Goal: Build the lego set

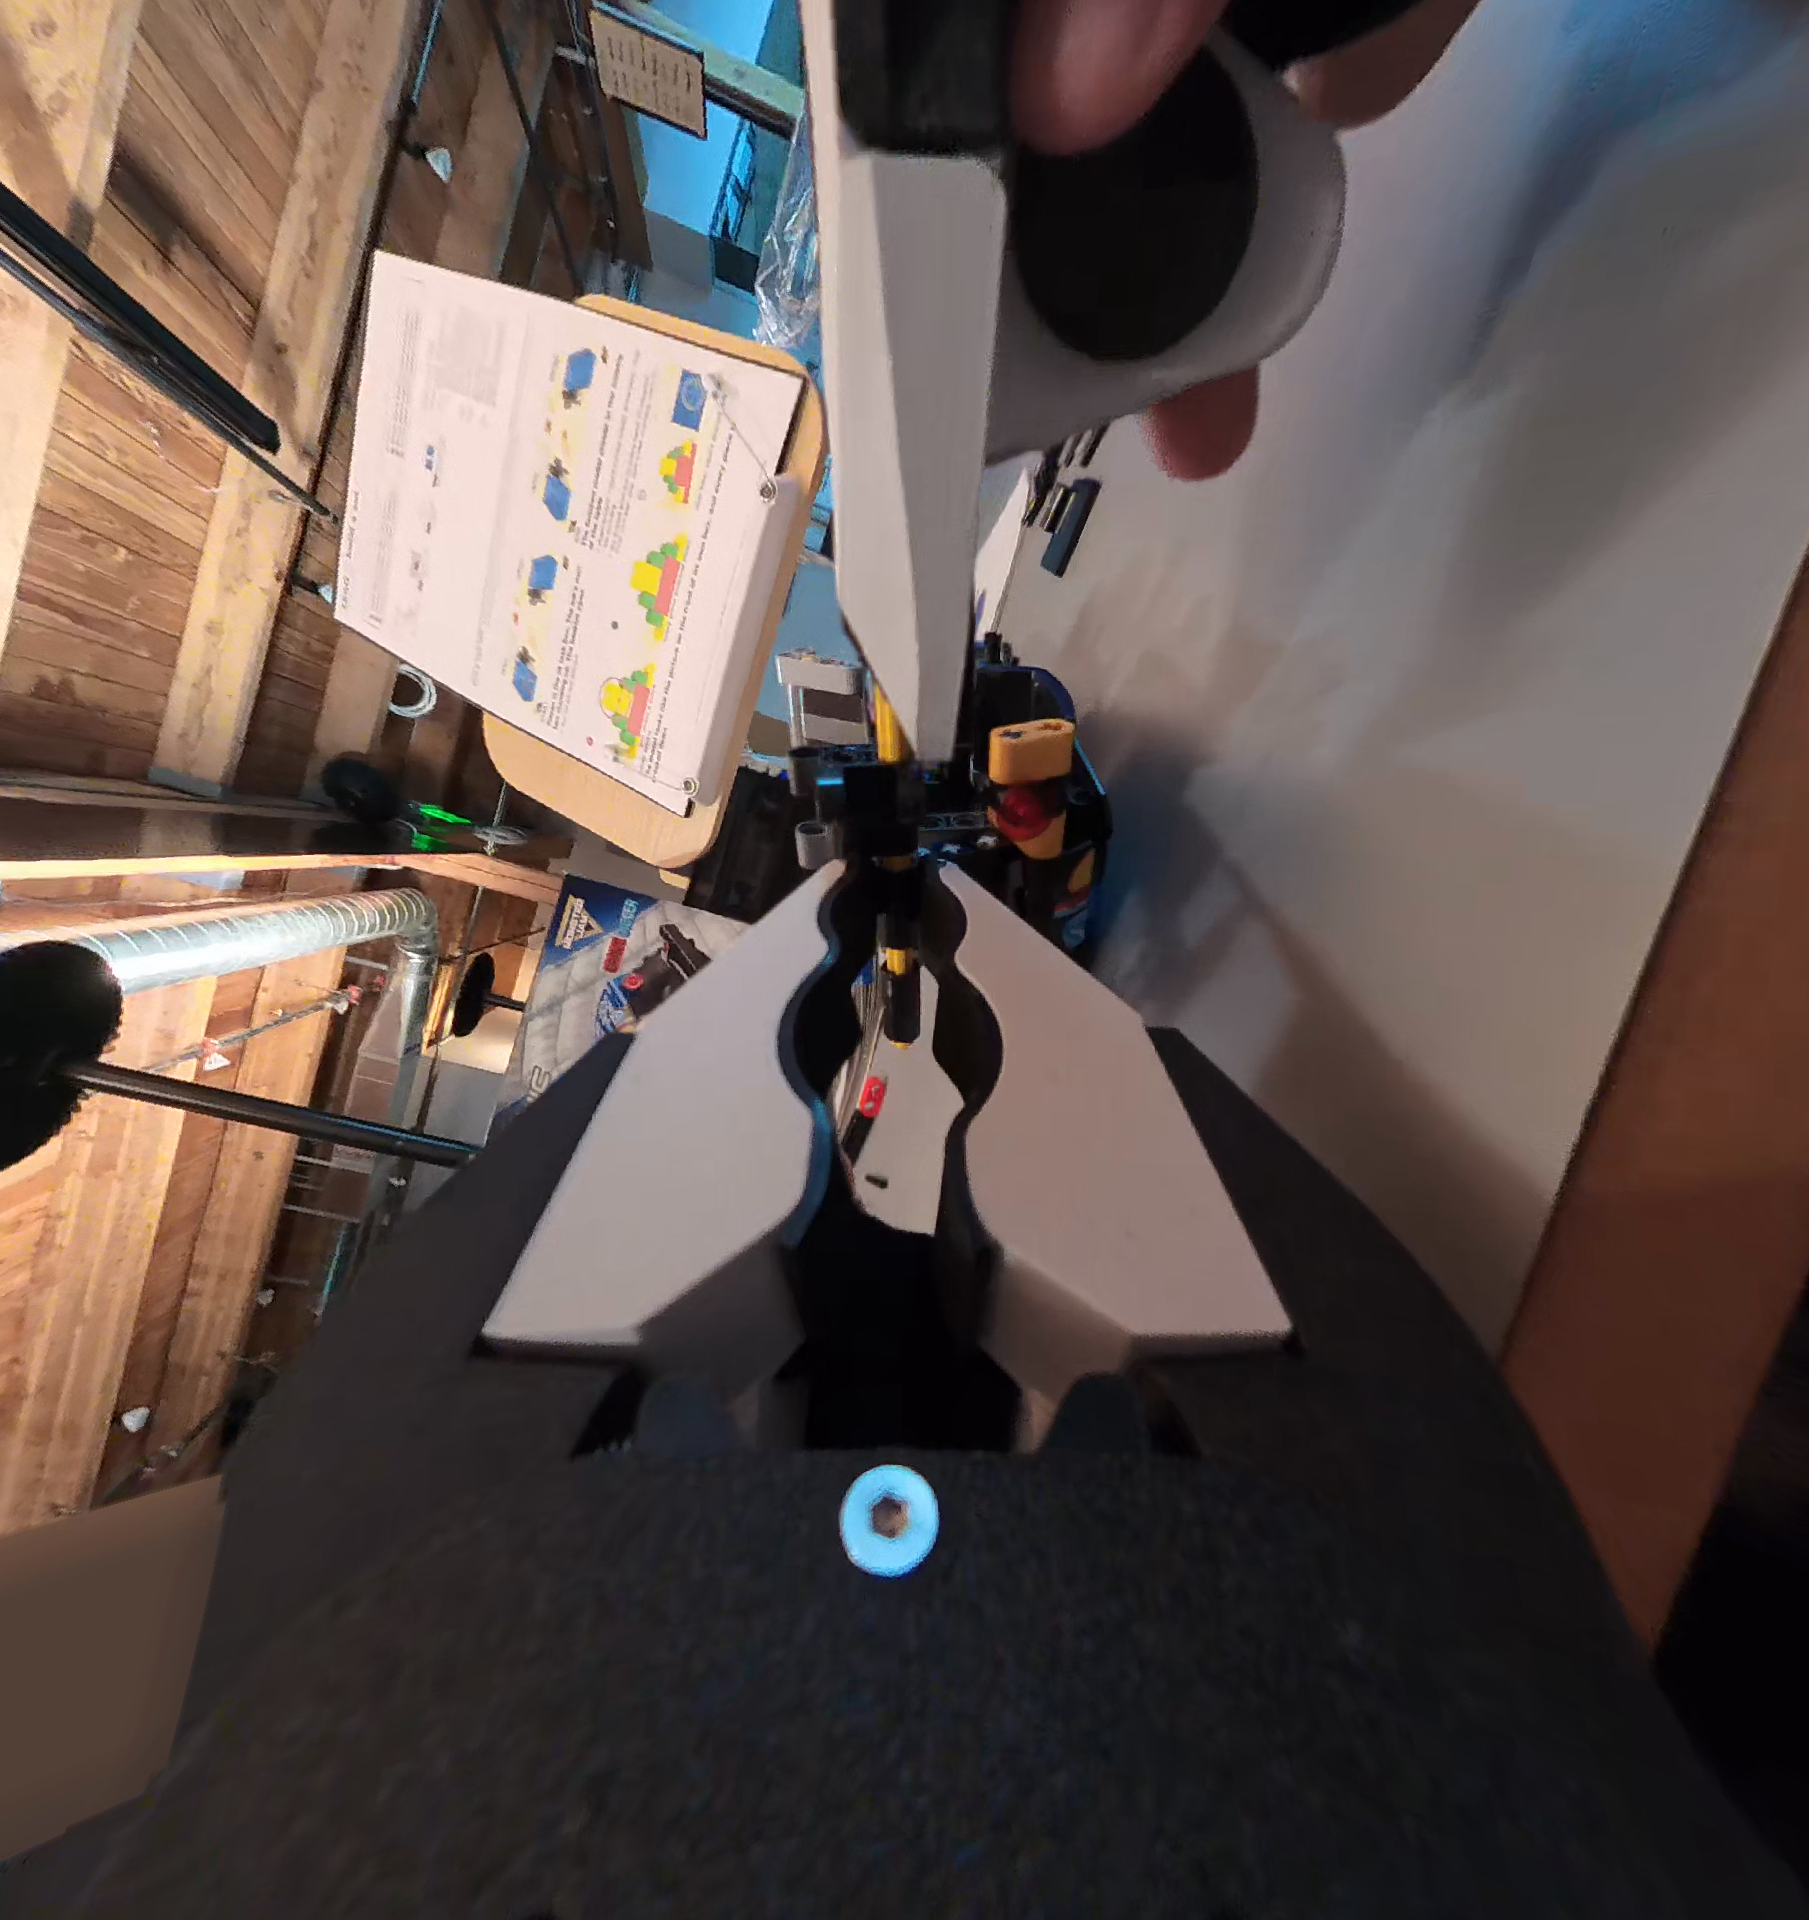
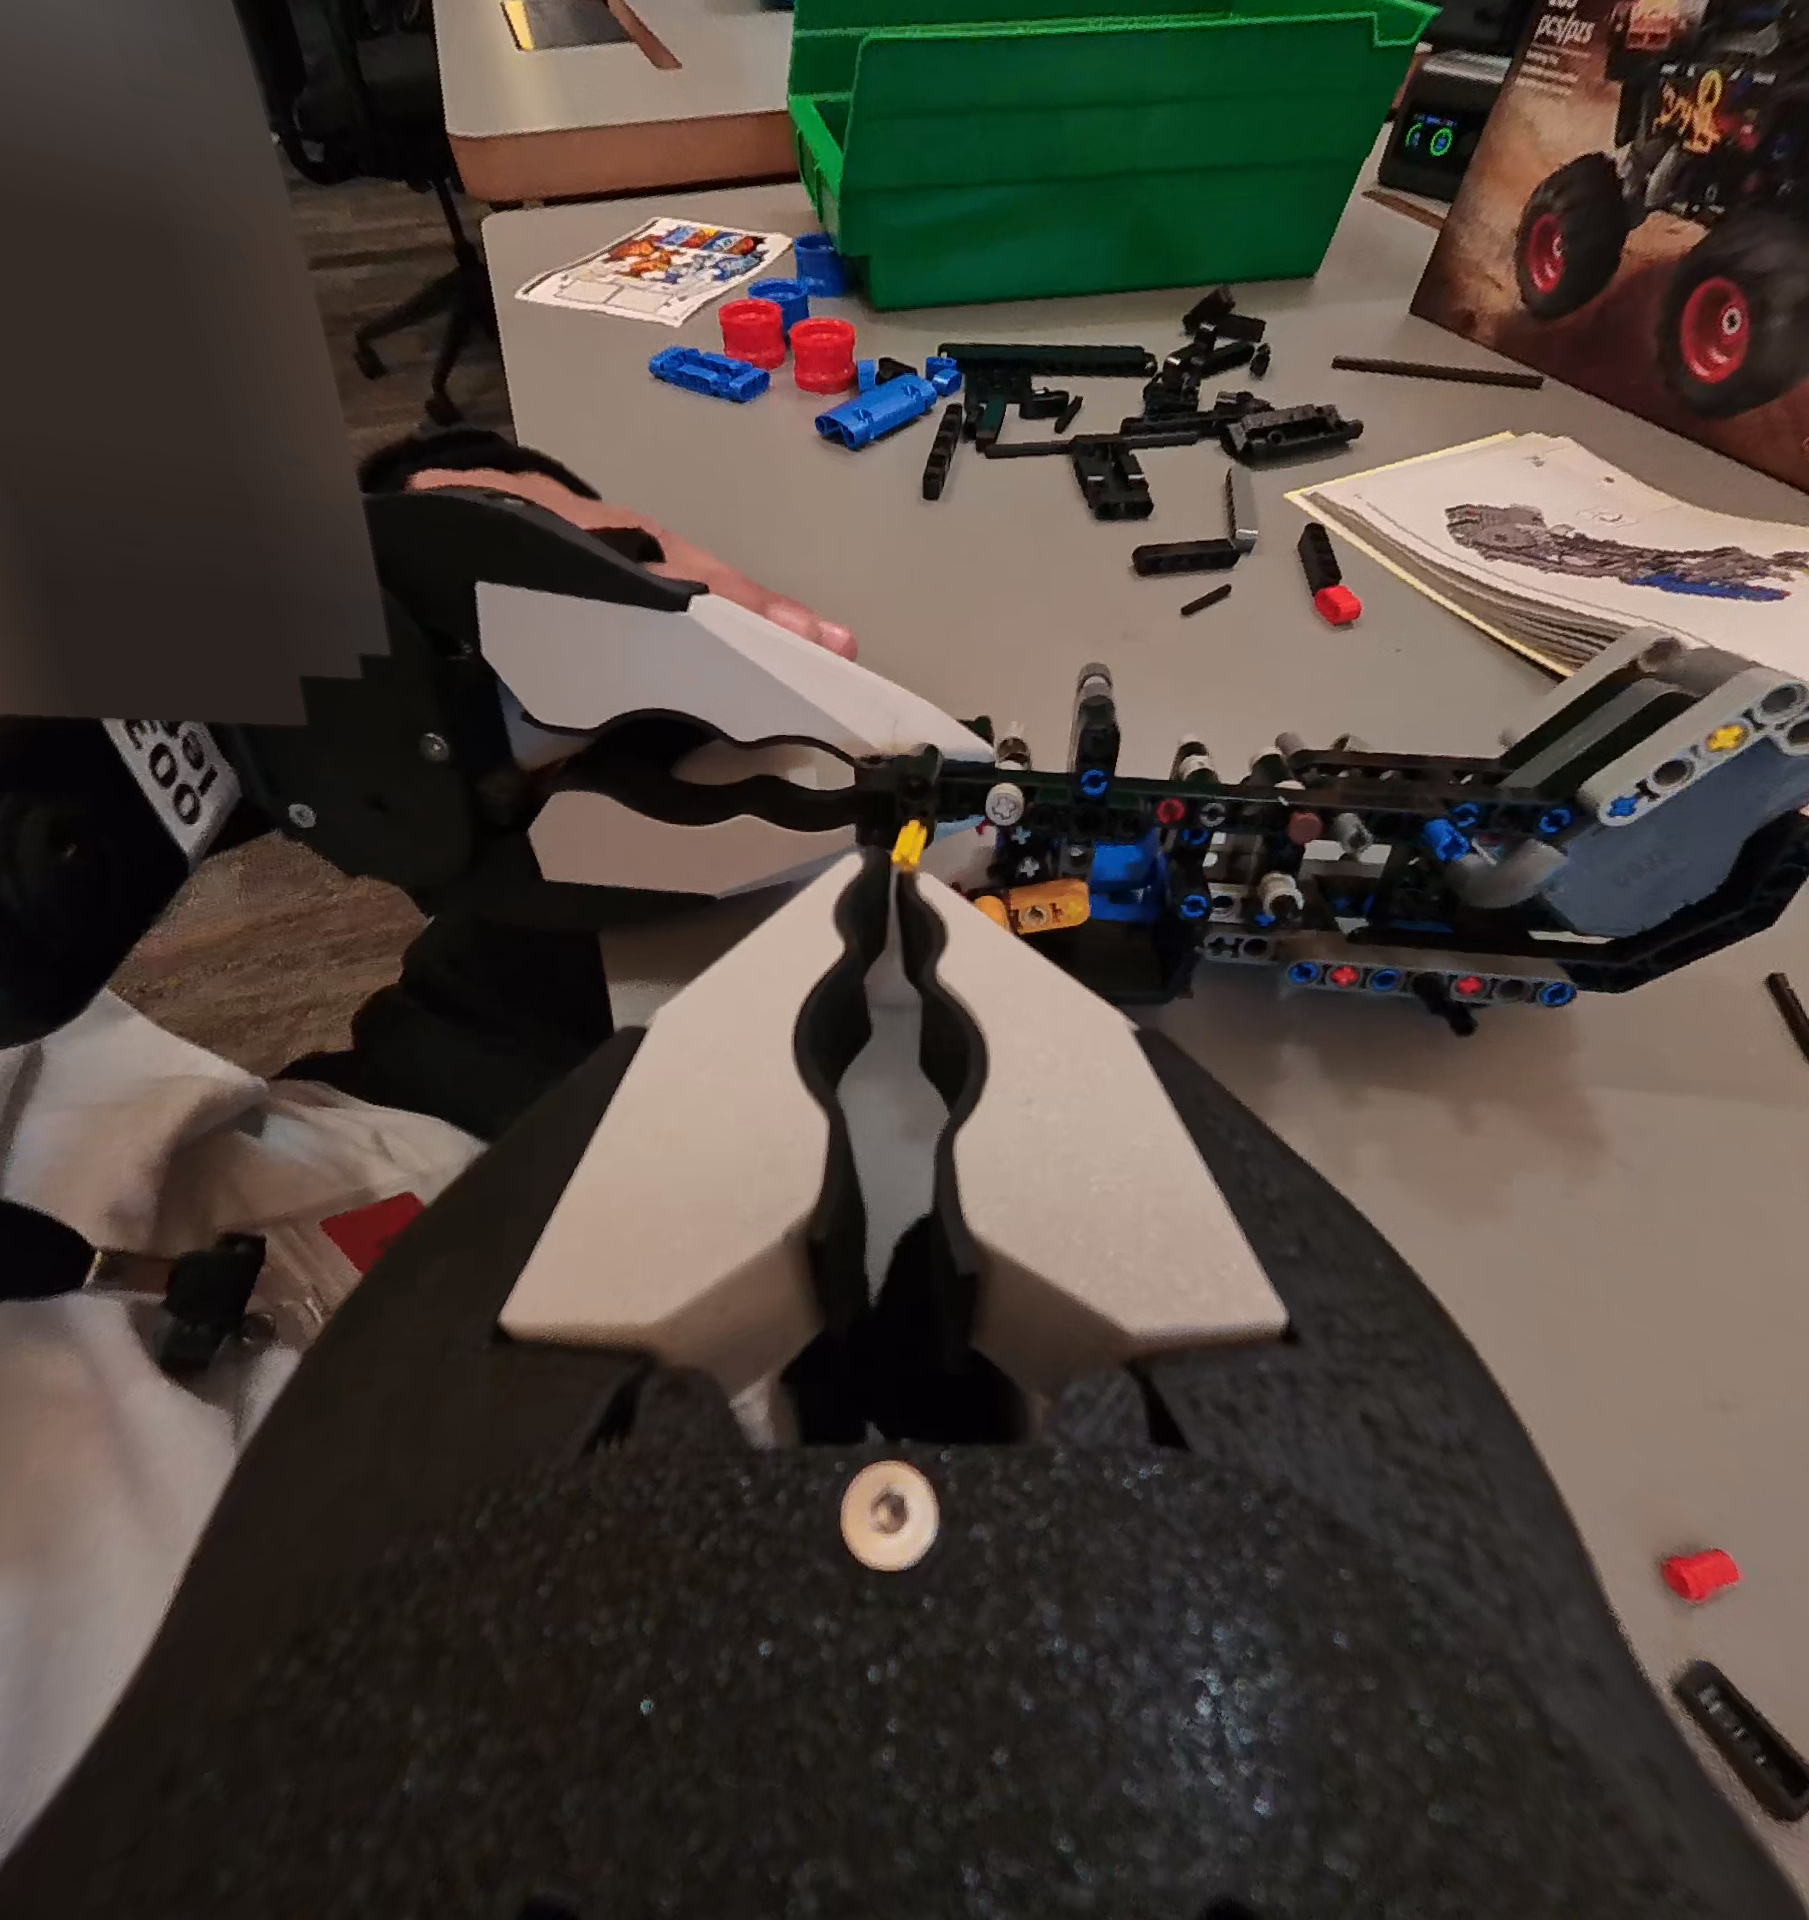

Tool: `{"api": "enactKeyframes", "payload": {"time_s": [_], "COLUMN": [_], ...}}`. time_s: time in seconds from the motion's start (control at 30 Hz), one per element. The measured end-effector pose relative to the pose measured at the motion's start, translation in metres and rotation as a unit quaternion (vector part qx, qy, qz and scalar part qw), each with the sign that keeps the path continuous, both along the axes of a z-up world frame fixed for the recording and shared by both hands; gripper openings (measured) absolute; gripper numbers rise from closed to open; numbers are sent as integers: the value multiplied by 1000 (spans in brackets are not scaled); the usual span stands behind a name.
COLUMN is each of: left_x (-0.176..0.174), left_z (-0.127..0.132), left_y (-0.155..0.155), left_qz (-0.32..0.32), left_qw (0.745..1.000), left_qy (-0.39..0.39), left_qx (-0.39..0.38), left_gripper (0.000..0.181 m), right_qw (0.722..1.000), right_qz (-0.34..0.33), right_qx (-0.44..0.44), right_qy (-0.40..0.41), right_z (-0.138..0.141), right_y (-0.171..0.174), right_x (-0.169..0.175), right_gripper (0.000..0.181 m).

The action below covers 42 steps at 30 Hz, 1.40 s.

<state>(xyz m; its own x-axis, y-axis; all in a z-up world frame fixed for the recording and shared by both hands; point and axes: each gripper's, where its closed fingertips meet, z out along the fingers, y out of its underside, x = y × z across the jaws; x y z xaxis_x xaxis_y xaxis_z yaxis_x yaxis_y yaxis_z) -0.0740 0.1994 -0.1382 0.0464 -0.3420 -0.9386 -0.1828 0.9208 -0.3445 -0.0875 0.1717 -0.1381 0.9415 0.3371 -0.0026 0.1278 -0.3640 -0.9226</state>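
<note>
— Now, left gripper [image 2: 884, 795] pinching the near-left end of the lego chassis [image 2: 1378, 862] on the grey table [image 2: 1399, 1195].
— And right gripper [image 2: 895, 868] pressed together on the yellow pin [image 2: 908, 842] there.

A grey table [image 2: 983, 623] carries everything: at its far edge stands a green bin [image 2: 1076, 156], with a printed sheet [image 2: 651, 265] to its left and a boxed-set carton [image 2: 1658, 239] leaning at the far right. In front of the bin lie red wheel hubs [image 2: 791, 343], blue pieces [image 2: 879, 410] and a scatter of black beams [image 2: 1139, 416], while an open instruction booklet [image 2: 1565, 551] lies on the right. The half-built chassis [image 2: 1347, 862] rests near the middle, and a small red pin [image 2: 1700, 1574] and a black beam [image 2: 1747, 1751] lie on the near right.
</note>
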Motion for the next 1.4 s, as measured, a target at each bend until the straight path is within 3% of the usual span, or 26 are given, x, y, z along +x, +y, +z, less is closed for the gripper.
{"api": "enactKeyframes", "payload": {"time_s": [0.1,0.27,0.43,0.57,0.63,0.7,0.77,0.83,0.93,1.03,1.13,1.2,1.27,1.4], "left_x": [-2,-17,-23,-42,-56,-63,-58,-49,-38,-33,-31,-31,-31,-32], "left_z": [-2,-9,-12,-12,-17,-18,-13,-9,-12,-21,-23,-18,-17,-17], "left_y": [-3,6,12,21,26,25,12,3,7,2,8,8,9,13], "left_qz": [-8,-9,-1,4,2,-4,-21,-29,-8,-5,9,-1,1,20], "left_qw": [1000,993,996,995,982,944,879,830,808,785,799,791,790,811], "left_qy": [-1,26,61,93,127,149,152,151,142,158,144,142,142,140], "left_qx": [29,119,72,-41,-139,-294,-452,-537,-572,-599,-584,-595,-596,-567], "left_gripper": [6,7,26,34,32,43,61,76,87,85,73,66,61,60], "right_qw": [999,988,971,938,920,903,888,870,849,848,855,853,842,811], "right_qz": [31,77,182,261,298,327,357,387,417,416,427,432,448,472], "right_qx": [-4,26,-34,-47,-60,-71,-78,-88,-109,-123,-117,-93,-91,-115], "right_qy": [-31,-134,-148,-222,-248,-270,-280,-293,-307,-304,-271,-279,-285,-326], "right_z": [-2,18,16,10,3,-2,-3,-3,-3,-5,-5,-1,2,-1], "right_y": [-8,-13,-2,5,10,19,25,28,31,41,49,56,56,54], "right_x": [-4,10,0,-11,-11,-9,-8,-9,-10,-6,-8,-8,-12,-14], "right_gripper": [9,23,52,65,70,75,80,84,92,95,80,72,64,63]}}
